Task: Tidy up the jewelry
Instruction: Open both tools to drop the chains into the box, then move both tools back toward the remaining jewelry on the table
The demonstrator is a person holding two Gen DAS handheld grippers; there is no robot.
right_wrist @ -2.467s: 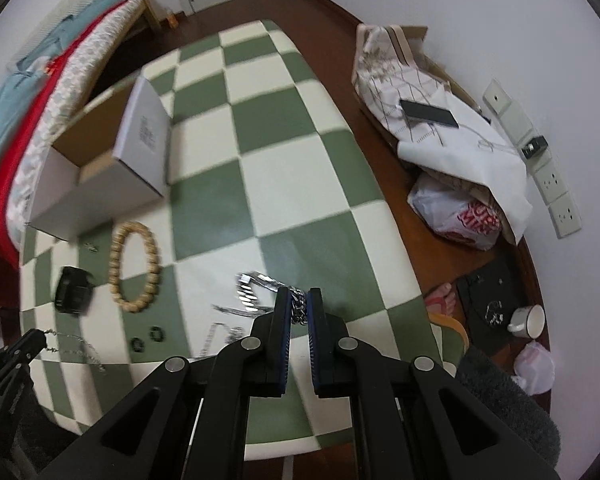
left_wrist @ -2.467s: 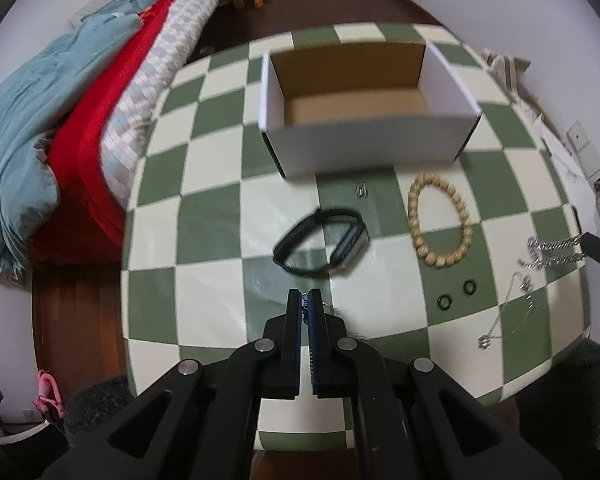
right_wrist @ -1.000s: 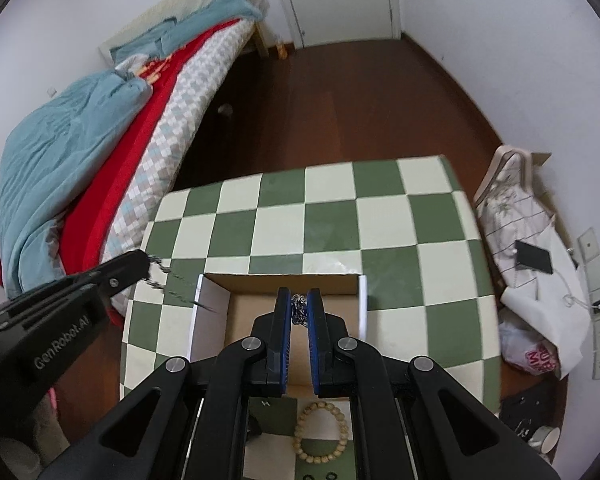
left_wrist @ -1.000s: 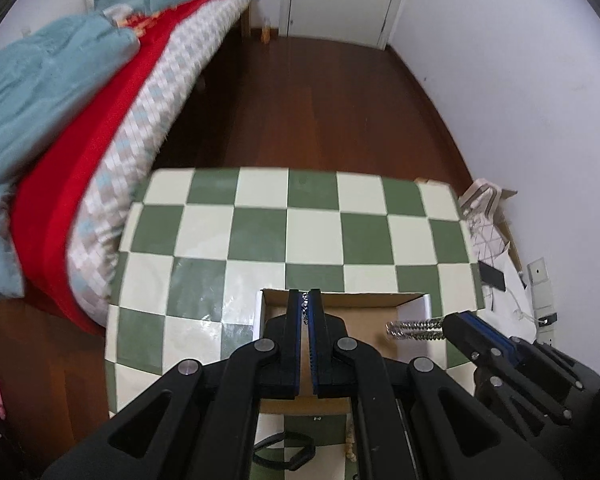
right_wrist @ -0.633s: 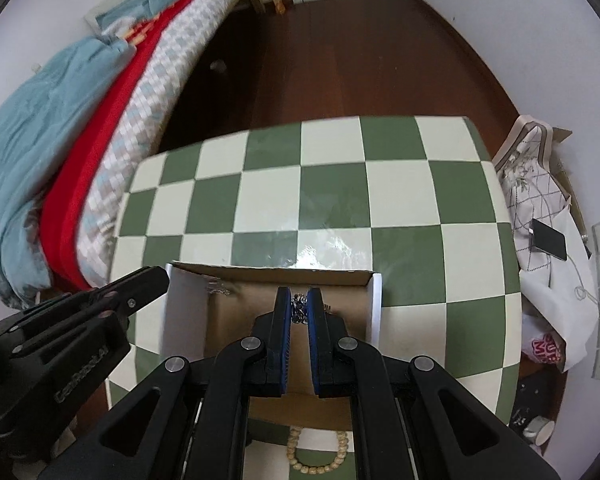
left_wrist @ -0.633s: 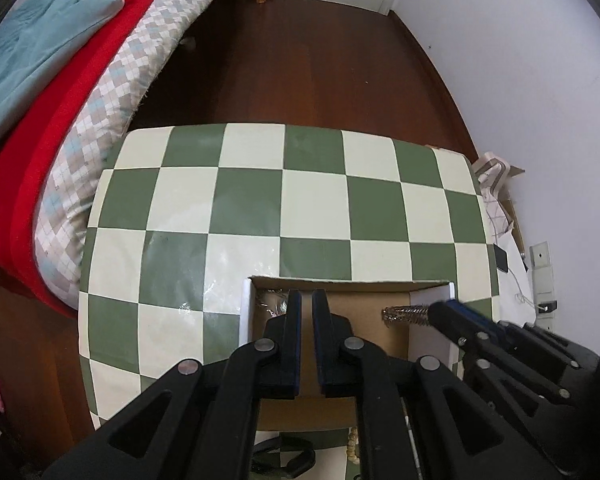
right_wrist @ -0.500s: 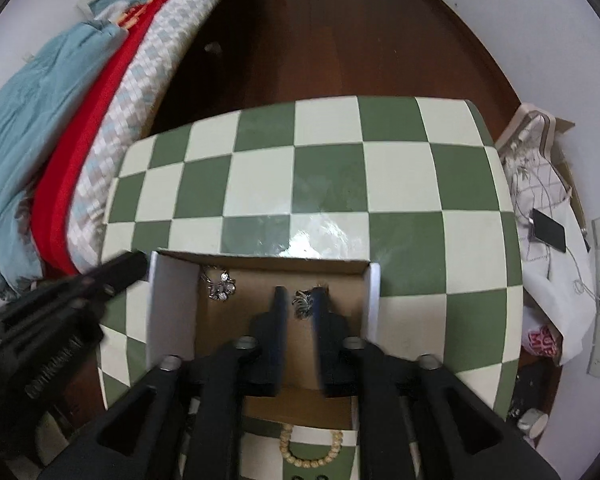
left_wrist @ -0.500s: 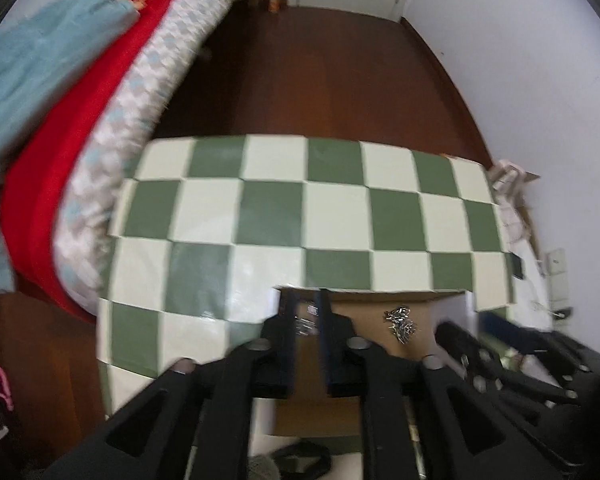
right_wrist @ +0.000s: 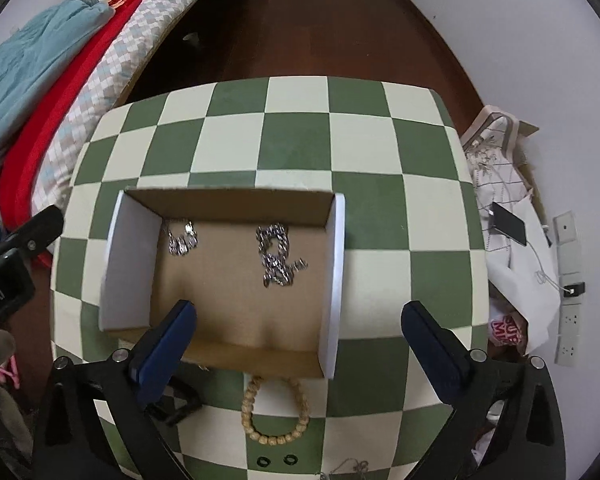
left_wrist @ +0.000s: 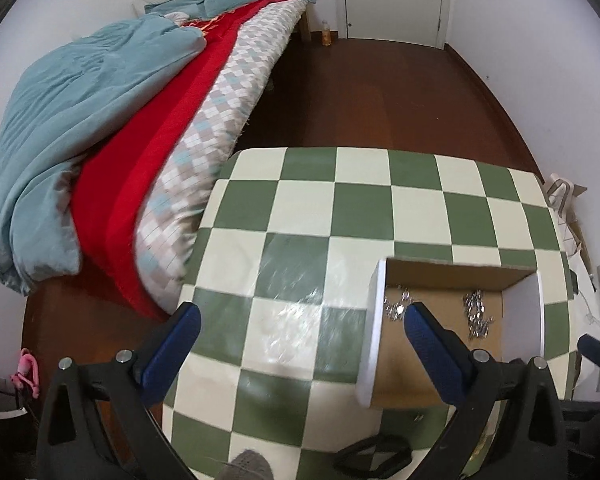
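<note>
Both of your tools have let go since half a second ago: the left tool (left_wrist: 300, 330) and the right tool (right_wrist: 299, 320) now stand spread wide and empty, and the two pieces they carried lie on the floor of the cardboard box (right_wrist: 338, 264). In the right wrist view the heavy link chain (right_wrist: 278, 256) sits bunched toward 1 o'clock of the box floor, and the finer silver necklace (right_wrist: 183, 239) lies near the left wall at about 10 o'clock; the two are well apart. What is left to sort is on the checkered desk (right_wrist: 296, 140) just outside the box's near wall: the wooden bead bracelet (right_wrist: 275, 410) at 6 o'clock, touching or nearly touching that wall, the black band (right_wrist: 176, 400) at 7 o'clock partly hidden behind your left finger, two small black rings (right_wrist: 277, 460) lower down, and a thin chain (right_wrist: 350, 469) at the bottom edge. The bracelet looks light and probably strung, so it should sag when lifted; pinch across a single stretch of beads on its near arc, since round beads may roll out of a shallow hold. The rings are tiny and flat to the desk, so expect them to slip. The thin chain is limp; take it where it bunches.
</note>
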